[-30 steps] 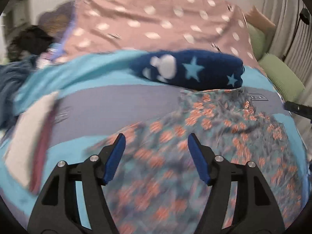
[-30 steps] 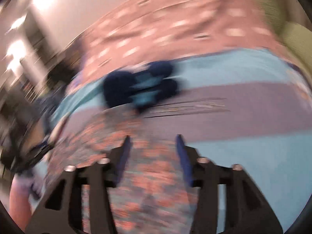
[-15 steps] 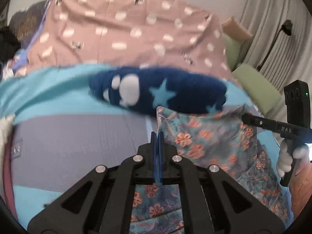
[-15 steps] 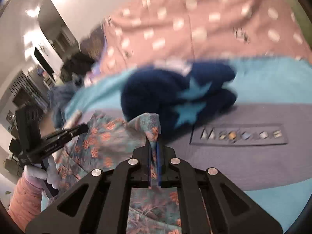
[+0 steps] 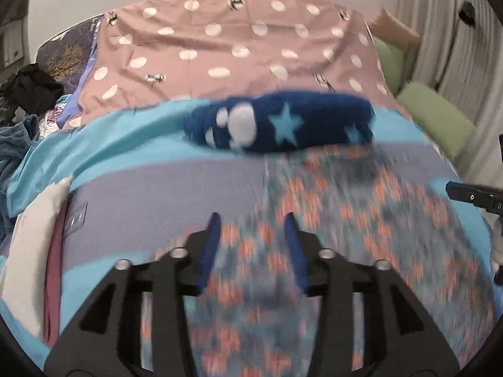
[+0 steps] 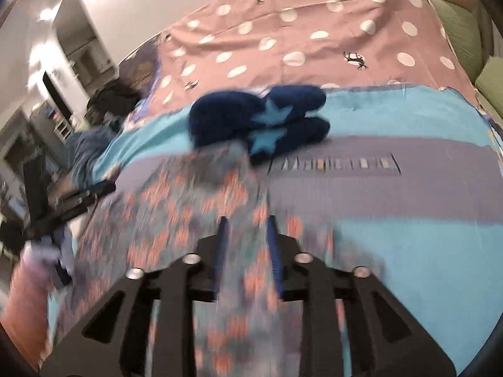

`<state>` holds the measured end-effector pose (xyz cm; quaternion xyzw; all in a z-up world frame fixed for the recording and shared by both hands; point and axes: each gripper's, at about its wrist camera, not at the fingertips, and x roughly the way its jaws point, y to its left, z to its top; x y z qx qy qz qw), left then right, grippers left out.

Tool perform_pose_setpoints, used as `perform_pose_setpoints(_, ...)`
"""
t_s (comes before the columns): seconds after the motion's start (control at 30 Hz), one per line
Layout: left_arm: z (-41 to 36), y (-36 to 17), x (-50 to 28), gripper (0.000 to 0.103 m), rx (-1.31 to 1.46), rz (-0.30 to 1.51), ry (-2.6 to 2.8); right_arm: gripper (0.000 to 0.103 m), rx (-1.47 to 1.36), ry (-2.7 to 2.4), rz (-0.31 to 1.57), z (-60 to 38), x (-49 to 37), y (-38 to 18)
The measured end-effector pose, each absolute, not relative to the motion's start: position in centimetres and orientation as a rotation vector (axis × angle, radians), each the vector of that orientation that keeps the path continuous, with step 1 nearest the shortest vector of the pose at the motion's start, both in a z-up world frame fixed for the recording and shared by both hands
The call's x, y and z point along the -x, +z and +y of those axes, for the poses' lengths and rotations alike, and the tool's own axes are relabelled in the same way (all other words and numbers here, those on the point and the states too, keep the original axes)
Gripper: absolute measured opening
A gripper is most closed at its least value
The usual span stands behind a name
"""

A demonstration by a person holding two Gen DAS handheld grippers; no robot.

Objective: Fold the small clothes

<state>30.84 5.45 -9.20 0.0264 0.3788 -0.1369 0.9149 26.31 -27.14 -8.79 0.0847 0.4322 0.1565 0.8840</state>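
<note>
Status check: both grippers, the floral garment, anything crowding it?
Left gripper open, empty. Right gripper open, empty. Floral garment lying on the bed, blurred. Folded navy star garment at its far edge.

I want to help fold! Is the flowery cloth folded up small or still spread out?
Spread out. The flowery cloth lies flat and wide over the bed cover, reaching the blue star garment. Blur hides any creases.

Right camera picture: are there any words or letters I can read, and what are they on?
Label on the bedcover: starts with something like "M", too blurred to read.
Right gripper, left view: lettering cut off and blurred, unreadable.
Floral garment: no words, only flowers.
</note>
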Motion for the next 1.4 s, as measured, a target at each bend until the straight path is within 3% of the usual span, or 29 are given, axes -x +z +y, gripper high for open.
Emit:
perform_pose_setpoints(0.07,5.1,-11.3,-29.5,0.046,-0.160,0.853,-0.239,0.029,-0.129,0.231,0.996,-27.7,-25.1,-12.1)
perform_pose_setpoints(0.2,6.0,-11.4,-25.6,0.045,-0.209,0.849,-0.158,0.027,-0.273,0.184,0.895,-29.2,-21.2,-9.4)
perform_pose_setpoints(0.33,7.8,-7.5,-19.1,0.062,-0.145,0.723,-0.167,0.030,-0.280,0.215,0.754,-29.6,-15.0,-5.6)
perform_pose_setpoints(0.43,8.9,-7.4,-15.1,0.065,-0.125,0.728,-0.190,0.032,-0.277,0.247,0.769,-29.9,-11.4,-6.4)
perform_pose_setpoints(0.57,9.4,-12.9,-15.4,0.066,-0.229,0.901,-0.075,0.031,-0.266,0.157,0.979,-29.6,-11.9,-12.2)
perform_pose_setpoints(0.63,10.7,-13.2,-15.2,0.064,-0.113,0.900,-0.063,0.026,-0.269,0.133,0.944,-29.6,-10.5,-12.4)
perform_pose_setpoints(0.73,11.9,-11.2,-12.8,0.060,-0.010,0.872,-0.084,0.028,-0.269,0.160,0.888,-29.2,-8.3,-10.2)
perform_pose_setpoints(0.93,14.7,-10.1,-6.6,0.066,0.063,0.828,-0.142,0.038,-0.283,0.169,0.708,-31.3,-2.6,-7.6)
perform_pose_setpoints(1.0,15.6,-10.7,-5.4,0.066,0.118,0.849,-0.161,0.043,-0.374,0.172,0.718,-32.8,-0.6,-8.4)
perform_pose_setpoints(1.13,17.3,-13.2,-1.1,0.064,0.256,0.921,-0.257,0.044,-0.486,0.221,0.809,-34.4,3.2,-10.7)
perform_pose_setpoints(1.4,16.1,-13.3,5.7,0.064,0.187,0.940,-0.337,0.044,-0.526,0.304,0.873,-33.4,11.4,-12.8)
